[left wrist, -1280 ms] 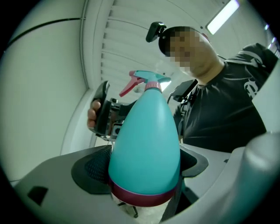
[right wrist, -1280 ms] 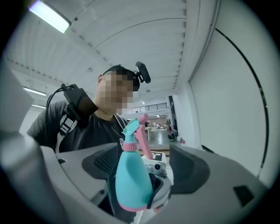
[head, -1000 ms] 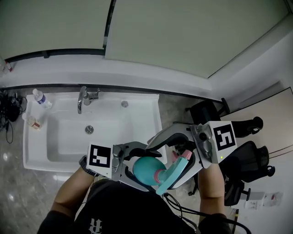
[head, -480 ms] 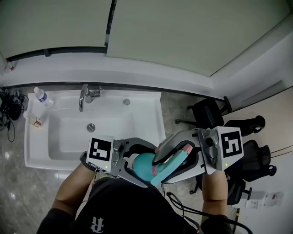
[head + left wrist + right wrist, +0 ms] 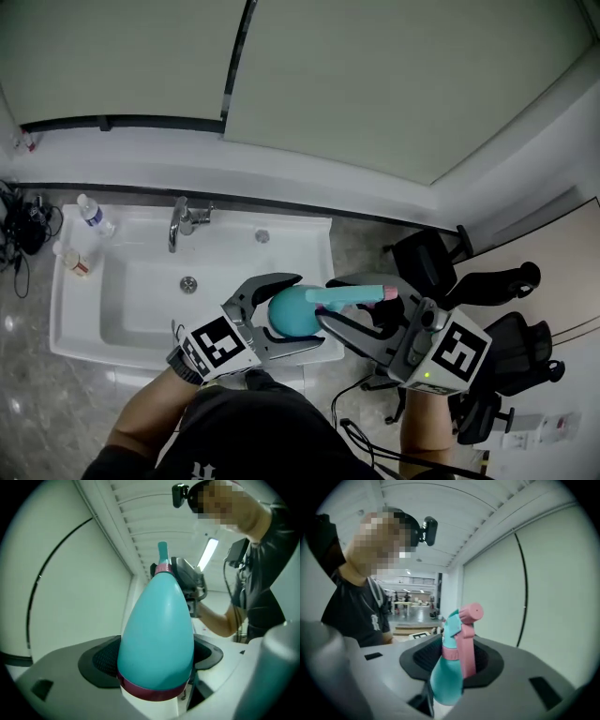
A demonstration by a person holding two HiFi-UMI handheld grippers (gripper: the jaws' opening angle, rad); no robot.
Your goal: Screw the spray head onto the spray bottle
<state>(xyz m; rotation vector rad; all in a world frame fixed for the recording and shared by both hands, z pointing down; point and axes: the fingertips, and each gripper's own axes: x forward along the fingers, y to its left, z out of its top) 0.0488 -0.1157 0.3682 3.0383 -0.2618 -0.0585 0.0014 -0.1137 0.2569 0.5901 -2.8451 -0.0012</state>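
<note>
- Two parts are in play: the teal spray bottle (image 5: 289,312) and its spray head (image 5: 352,296). Both are held in the air above the near rim of the sink (image 5: 58,323). No table carries them.
- The left gripper (image 5: 311,313) has its fingers (image 5: 101,660) pinching the wide lower belly of the spray bottle, one pad on each side.
- The right gripper (image 5: 330,300) has just been closing its fingers (image 5: 424,656). They now clamp the spray head, which sits between them at the level of the pink collar (image 5: 450,652).
- The spray head appears seated on the neck. You cannot tell how far the thread has engaged.
- Expect a smooth, glossy, egg-shaped shell that tapers to the neck, so a grip above the widest point is likely to slide toward the narrow end. Keep the left pads low on the belly.
- Treat the shell as light, thin plastic that probably dents under hard pressure. It is opaque, so you cannot judge any liquid load.
- Take the spray head by its rigid collar or body. The pink trigger (image 5: 466,653) likely pivots and gives poor turning purchase.
</note>
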